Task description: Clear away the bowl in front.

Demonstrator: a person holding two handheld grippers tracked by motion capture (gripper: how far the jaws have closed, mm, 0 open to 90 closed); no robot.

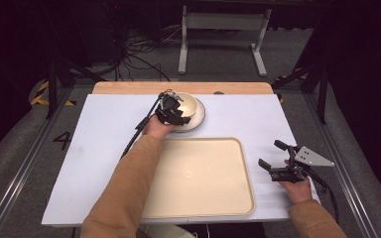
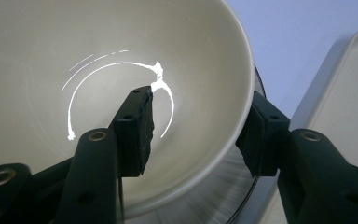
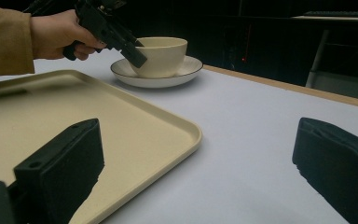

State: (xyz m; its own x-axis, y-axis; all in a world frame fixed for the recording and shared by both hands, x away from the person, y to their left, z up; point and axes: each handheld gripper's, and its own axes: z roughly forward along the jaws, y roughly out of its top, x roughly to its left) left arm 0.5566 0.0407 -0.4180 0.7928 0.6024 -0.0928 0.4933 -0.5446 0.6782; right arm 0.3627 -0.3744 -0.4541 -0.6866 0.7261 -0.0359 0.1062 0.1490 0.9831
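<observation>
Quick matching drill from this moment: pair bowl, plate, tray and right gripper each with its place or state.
1. bowl
2. plate
3. tray
4. right gripper

a. open over bare table, right of the tray
b. rim between the left gripper jaws
c. empty, nearest the person
d. under the bowl

Pairs: 1-b, 2-d, 3-c, 4-a

The high view looks steeply down over the table point(image 1: 104, 148), the left gripper view sits close over the bowl point(image 2: 98, 56) (tray point(image 2: 340, 93) at right), and the right gripper view skims low, sharing both.
</observation>
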